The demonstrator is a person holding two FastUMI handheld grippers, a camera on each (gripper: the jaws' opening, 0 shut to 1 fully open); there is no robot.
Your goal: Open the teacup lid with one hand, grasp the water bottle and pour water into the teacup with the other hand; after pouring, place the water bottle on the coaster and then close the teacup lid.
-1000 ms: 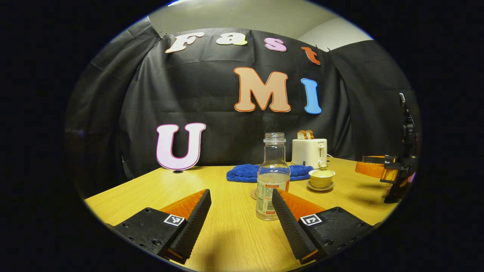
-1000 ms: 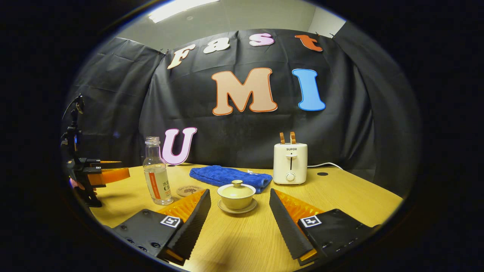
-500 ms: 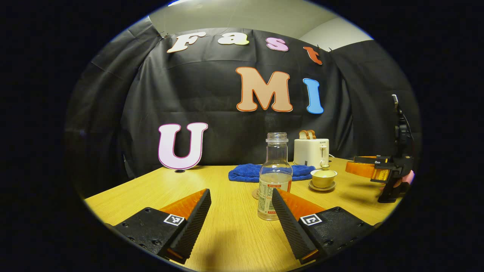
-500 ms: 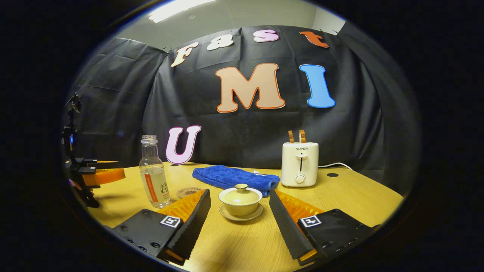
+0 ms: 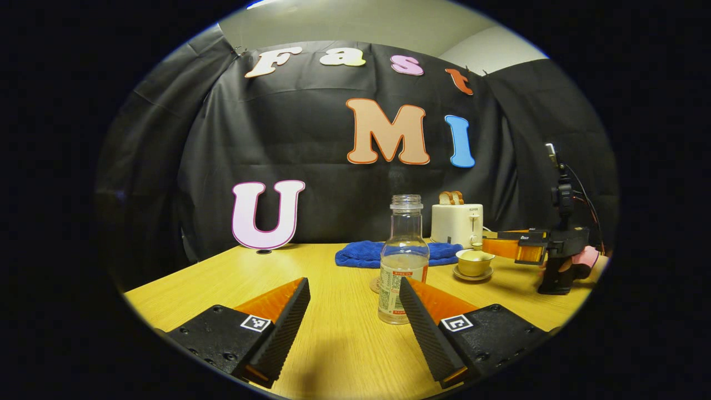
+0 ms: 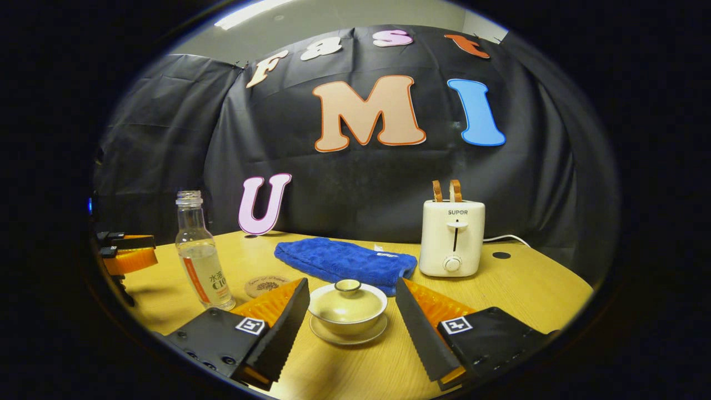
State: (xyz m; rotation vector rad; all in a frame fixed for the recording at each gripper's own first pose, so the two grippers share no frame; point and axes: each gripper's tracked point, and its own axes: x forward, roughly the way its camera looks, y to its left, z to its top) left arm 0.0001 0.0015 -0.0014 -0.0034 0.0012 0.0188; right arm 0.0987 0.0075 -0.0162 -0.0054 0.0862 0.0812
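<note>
A clear uncapped water bottle [image 5: 402, 261] with a little water stands upright on the wooden table, just ahead of my open left gripper [image 5: 354, 328] and toward its right finger. In the right gripper view the bottle [image 6: 199, 261] stands at the left, with a round coaster [image 6: 268, 285] beside it. The cream teacup [image 6: 348, 305], lid on with its knob up, sits on a saucer between the fingers of my open right gripper [image 6: 350, 333], untouched. In the left gripper view the teacup [image 5: 474, 262] sits to the right with the right gripper [image 5: 516, 248] close beside it.
A blue cloth [image 6: 345, 261] lies behind the teacup. A cream toaster [image 6: 451, 238] with two slices in it stands at the back right, its cord trailing right. The left gripper [image 6: 125, 253] shows at the far left edge. The table's [image 5: 222, 278] front-left area is bare wood.
My right gripper has moved forward and lower toward the teacup, which now sits between its fingers. The left gripper has barely shifted and stays open before the bottle.
</note>
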